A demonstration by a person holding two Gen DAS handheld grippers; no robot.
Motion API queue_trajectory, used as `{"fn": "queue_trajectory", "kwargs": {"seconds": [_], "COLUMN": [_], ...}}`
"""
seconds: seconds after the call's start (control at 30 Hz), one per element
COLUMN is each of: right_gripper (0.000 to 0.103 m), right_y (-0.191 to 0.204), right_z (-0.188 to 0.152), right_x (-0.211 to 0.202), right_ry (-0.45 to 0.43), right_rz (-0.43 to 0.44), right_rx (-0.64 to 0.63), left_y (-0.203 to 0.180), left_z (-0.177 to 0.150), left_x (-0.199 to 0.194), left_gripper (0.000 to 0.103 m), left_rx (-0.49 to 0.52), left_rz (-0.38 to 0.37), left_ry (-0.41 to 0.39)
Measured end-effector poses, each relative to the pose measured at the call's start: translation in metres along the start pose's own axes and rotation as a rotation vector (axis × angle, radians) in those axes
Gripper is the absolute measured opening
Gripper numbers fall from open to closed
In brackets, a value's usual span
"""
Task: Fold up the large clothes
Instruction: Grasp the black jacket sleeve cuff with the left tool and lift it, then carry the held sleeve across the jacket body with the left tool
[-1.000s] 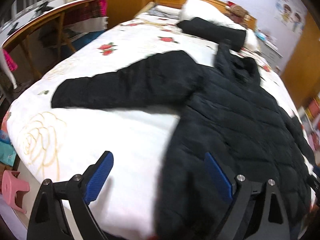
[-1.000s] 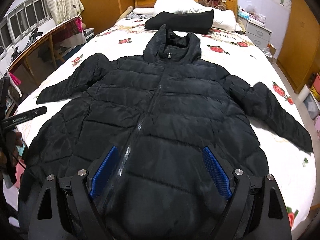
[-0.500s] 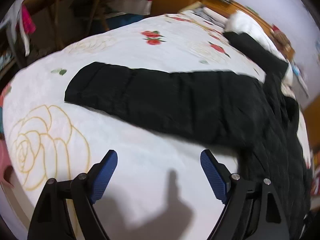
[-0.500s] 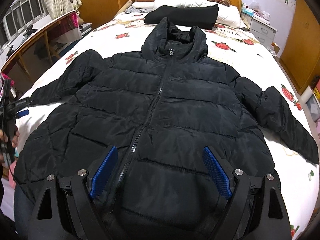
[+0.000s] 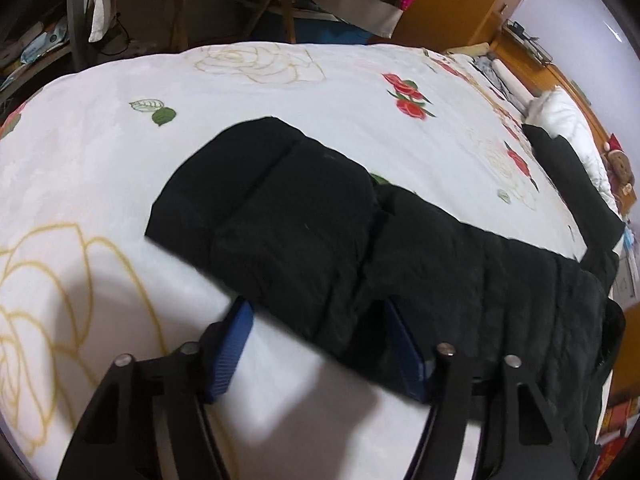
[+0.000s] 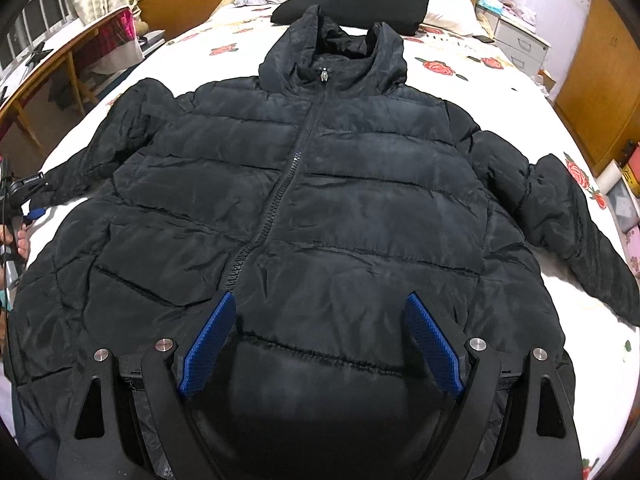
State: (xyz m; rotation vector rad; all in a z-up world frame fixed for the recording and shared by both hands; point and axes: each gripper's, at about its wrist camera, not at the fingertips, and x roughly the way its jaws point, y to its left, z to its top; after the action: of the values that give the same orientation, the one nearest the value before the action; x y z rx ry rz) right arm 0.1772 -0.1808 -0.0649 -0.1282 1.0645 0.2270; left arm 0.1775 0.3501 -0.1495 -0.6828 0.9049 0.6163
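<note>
A black hooded puffer jacket point(image 6: 320, 208) lies flat, zipped, front up, on the bed, sleeves spread out. My right gripper point(image 6: 320, 340) is open above the jacket's lower front near the hem. My left gripper point(image 5: 320, 344) is open at the near edge of the jacket's left sleeve point(image 5: 280, 216), close to the cuff; the sleeve edge lies between the blue pads point(image 5: 232, 352). The left gripper also shows in the right wrist view point(image 6: 28, 196) at the sleeve end.
The bed has a white sheet with roses point(image 5: 360, 92). A folded black garment point(image 6: 360, 2) and pillows point(image 6: 444, 12) lie at the head. A wooden desk point(image 6: 52, 64) stands left of the bed, a nightstand point(image 6: 520, 44) and wardrobe on the right.
My left gripper has swung left and moved in low onto the left sleeve near its cuff. My right gripper has moved slightly forward over the jacket's hem.
</note>
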Motion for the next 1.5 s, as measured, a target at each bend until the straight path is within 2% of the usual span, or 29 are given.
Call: {"fn": "queue_trajectory", "kwargs": {"seconds": [0.1,0.17,0.2,0.27,0.37,0.57,0.77,1.0,1.13,1.27,1.5], "right_gripper": [0.087,0.087,0.087,0.087,0.087,0.087,0.087,0.087,0.087,0.087,0.087], "right_y": [0.000,0.000,0.000,-0.001,-0.002,-0.007,-0.017,-0.033,-0.047,-0.062,-0.097], "right_z": [0.000,0.000,0.000,-0.001,-0.001,-0.002,-0.008,-0.020,-0.030,-0.039,-0.051], "right_x": [0.005,0.007,0.007,0.007,0.001,-0.016,-0.040,-0.068,-0.080,-0.087,-0.084], "right_ry": [0.010,0.014,0.014,0.012,0.002,-0.030,-0.070,-0.120,-0.144,-0.163,-0.161], "right_rz": [-0.002,-0.002,-0.002,-0.001,-0.004,-0.009,-0.001,0.026,0.044,0.047,0.025], "right_rx": [0.000,0.000,0.000,0.001,0.002,0.019,0.052,0.103,0.144,0.178,0.247], "left_y": [-0.002,-0.001,-0.001,-0.003,-0.012,-0.038,-0.082,-0.158,-0.206,-0.256,-0.336], "left_z": [0.005,0.007,0.009,0.011,0.014,0.026,0.031,0.006,-0.019,-0.054,-0.133], "left_x": [0.006,0.006,0.006,0.003,-0.012,-0.064,-0.137,-0.212,-0.236,-0.241,-0.210], "left_gripper": [0.048,0.026,0.019,0.010,0.007,0.007,0.007,0.007,0.007,0.007,0.007], "left_rx": [0.017,0.022,0.026,0.041,0.084,0.145,0.233,0.390,0.480,0.564,0.705], "left_rz": [0.023,0.012,0.010,0.007,0.002,-0.066,-0.190,-0.351,-0.431,-0.505,-0.588], "left_ry": [-0.015,-0.018,-0.019,-0.024,-0.055,-0.137,-0.215,-0.255,-0.243,-0.197,-0.046]}}
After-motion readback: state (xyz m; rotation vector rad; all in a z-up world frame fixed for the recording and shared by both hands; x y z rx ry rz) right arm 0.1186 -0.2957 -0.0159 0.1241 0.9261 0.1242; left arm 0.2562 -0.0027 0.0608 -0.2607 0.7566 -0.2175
